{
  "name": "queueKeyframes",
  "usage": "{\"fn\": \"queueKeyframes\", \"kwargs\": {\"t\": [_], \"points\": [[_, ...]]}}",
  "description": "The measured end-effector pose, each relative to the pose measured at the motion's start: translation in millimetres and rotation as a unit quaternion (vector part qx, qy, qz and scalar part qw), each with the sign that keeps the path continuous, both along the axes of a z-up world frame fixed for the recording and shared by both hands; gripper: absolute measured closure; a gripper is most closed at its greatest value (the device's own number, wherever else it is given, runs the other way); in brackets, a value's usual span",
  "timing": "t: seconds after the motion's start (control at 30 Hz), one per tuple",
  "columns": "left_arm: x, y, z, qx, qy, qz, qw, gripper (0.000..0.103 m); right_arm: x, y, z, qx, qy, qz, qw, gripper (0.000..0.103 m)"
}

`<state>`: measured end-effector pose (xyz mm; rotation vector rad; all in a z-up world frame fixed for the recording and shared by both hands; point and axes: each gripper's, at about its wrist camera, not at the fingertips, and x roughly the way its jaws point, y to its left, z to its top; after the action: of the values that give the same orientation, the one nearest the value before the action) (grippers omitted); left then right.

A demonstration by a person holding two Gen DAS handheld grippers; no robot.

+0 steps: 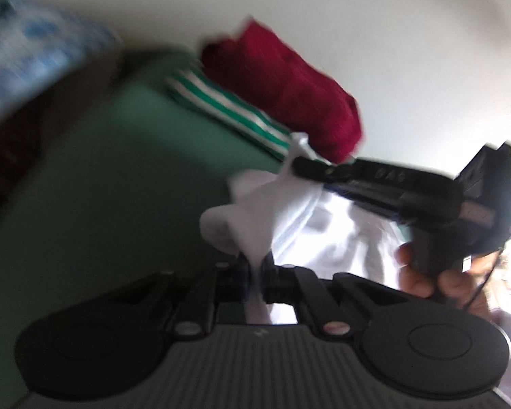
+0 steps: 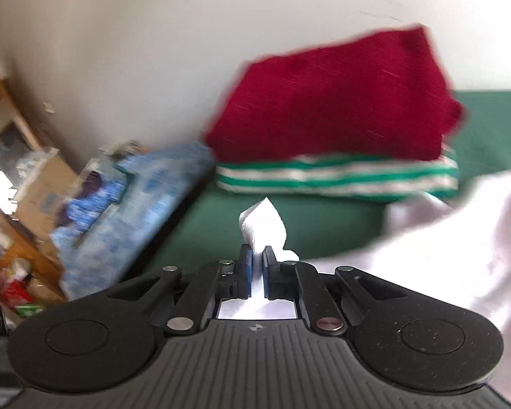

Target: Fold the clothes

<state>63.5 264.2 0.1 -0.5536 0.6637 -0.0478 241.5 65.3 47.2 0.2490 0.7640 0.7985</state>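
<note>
My left gripper (image 1: 253, 266) is shut on a bunched edge of a white garment (image 1: 334, 235) that hangs above the green surface (image 1: 85, 187). My right gripper (image 2: 258, 255) is shut on another corner of the same white garment (image 2: 460, 231), with a small peak of cloth standing above the pads. In the left wrist view the right gripper (image 1: 298, 163) pinches the white cloth just beyond my left one, held by a hand. Both views are blurred by motion.
A folded red garment (image 2: 337, 102) lies on a folded green-and-white striped one (image 2: 337, 173) against the white wall; both show in the left view (image 1: 289, 92). A blue patterned cloth (image 2: 136, 204) lies at the left. Cluttered wooden furniture (image 2: 13, 156) stands beyond.
</note>
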Motion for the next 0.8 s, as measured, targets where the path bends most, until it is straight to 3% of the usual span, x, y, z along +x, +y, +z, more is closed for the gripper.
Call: {"fn": "queueKeyframes", "kwargs": {"t": [0.07, 0.1, 0.13, 0.17, 0.27, 0.33, 0.4, 0.47, 0.53, 0.57, 0.63, 0.7, 0.73, 0.8], "points": [[-15, 5, 7, 0.038, -0.001, 0.042, 0.9984, 0.100, -3, 26, 5, 0.014, 0.000, 0.025, 1.000, 0.091], [-21, 7, 8, 0.053, 0.001, 0.064, 0.9966, 0.098, -1, 37, 3, 0.019, 0.004, 0.036, 0.999, 0.079], [-26, 9, 7, 0.067, 0.010, 0.083, 0.9942, 0.096, 1, 48, -1, 0.014, 0.014, 0.047, 0.999, 0.054], [-31, 9, 3, 0.083, 0.022, 0.099, 0.9913, 0.096, 1, 60, -5, 0.000, 0.024, 0.060, 0.998, 0.046], [-34, 0, -9, 0.192, 0.072, 0.127, 0.9705, 0.094, -10, 69, -6, -0.035, -0.012, 0.038, 0.999, 0.050], [-45, -4, -9, 0.240, 0.070, 0.131, 0.9591, 0.093, -14, 53, -3, -0.025, -0.015, 0.028, 0.999, 0.050], [-55, -4, -3, 0.246, 0.055, 0.133, 0.9586, 0.093, -21, 40, -9, -0.043, -0.001, 0.033, 0.999, 0.054], [-53, 1, -2, 0.223, 0.049, 0.124, 0.9656, 0.069, -27, 32, -17, -0.069, 0.011, 0.039, 0.997, 0.059], [-41, -1, -5, 0.226, 0.060, 0.116, 0.9654, 0.072, -29, 38, -25, -0.101, 0.014, 0.035, 0.994, 0.061], [-35, -3, -6, 0.239, 0.070, 0.114, 0.9618, 0.068, -30, 43, -29, -0.119, 0.004, 0.023, 0.993, 0.063], [-22, -10, -9, 0.279, 0.096, 0.119, 0.9480, 0.065, -33, 49, -28, -0.145, -0.011, 0.006, 0.989, 0.064], [-17, -12, -8, 0.304, 0.108, 0.126, 0.9383, 0.065, -39, 41, -19, -0.139, -0.023, -0.014, 0.990, 0.067], [-18, -13, -5, 0.331, 0.108, 0.136, 0.9274, 0.067, -46, 30, -12, -0.124, -0.037, -0.022, 0.991, 0.067], [-23, -23, 0, 0.417, 0.101, 0.159, 0.8889, 0.069, -68, 2, 0, -0.131, -0.076, -0.043, 0.987, 0.064]]}}
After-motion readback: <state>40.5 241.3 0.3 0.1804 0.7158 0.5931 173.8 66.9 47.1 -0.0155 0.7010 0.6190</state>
